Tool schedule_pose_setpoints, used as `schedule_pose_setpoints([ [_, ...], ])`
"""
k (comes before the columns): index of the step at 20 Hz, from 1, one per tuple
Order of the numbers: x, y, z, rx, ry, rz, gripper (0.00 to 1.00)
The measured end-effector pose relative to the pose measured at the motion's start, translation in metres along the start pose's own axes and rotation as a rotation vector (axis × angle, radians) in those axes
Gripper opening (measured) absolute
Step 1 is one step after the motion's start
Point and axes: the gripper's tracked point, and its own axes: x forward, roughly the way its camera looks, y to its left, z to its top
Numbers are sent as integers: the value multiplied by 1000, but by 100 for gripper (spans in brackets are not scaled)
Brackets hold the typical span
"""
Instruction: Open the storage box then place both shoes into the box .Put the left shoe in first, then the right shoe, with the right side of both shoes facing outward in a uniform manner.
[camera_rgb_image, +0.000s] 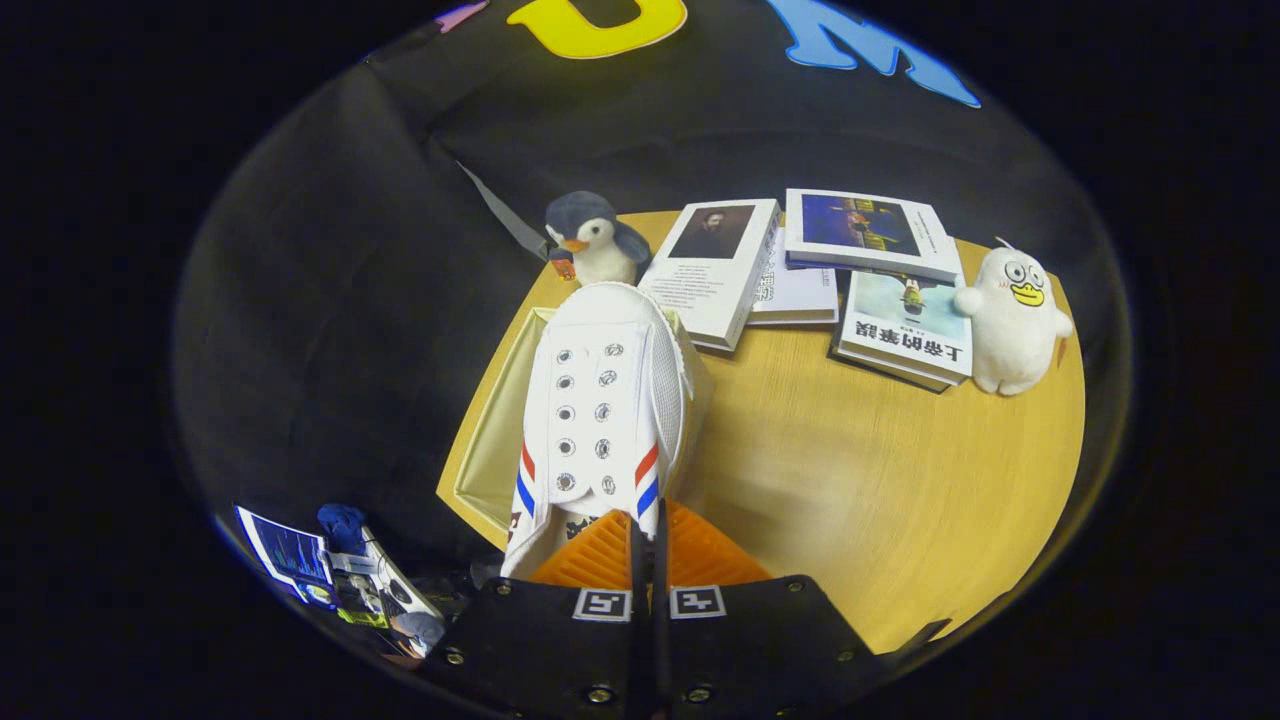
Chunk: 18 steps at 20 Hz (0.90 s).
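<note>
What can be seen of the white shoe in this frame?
The shoe is a white canvas-looking sneaker with two rows of metal eyelets, no laces visible, and red and blue stripes on each side near the heel. It points away from the tool, whose fingers are closed at its heel end. It hangs over the open box at the table's corner, toe toward the penguin.

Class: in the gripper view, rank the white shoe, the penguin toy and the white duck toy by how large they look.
1. white shoe, held in the shut tool, so nearness enlarges it.
2. white duck toy.
3. penguin toy, slightly smaller, and partly hidden by the shoe.
</note>
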Motion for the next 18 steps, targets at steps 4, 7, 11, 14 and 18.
schedule_pose_setpoints([
  [4, 19, 18, 11, -26, 12, -7, 0],
  [7, 33, 30, 17, -40, 31, -5, 0],
  [11, 50, 42, 20, -75, 55, -15, 0],
  [14, 63, 47, 20, -99, 81, -35, 0],
  [18, 81, 54, 19, -122, 106, -48, 0],
])
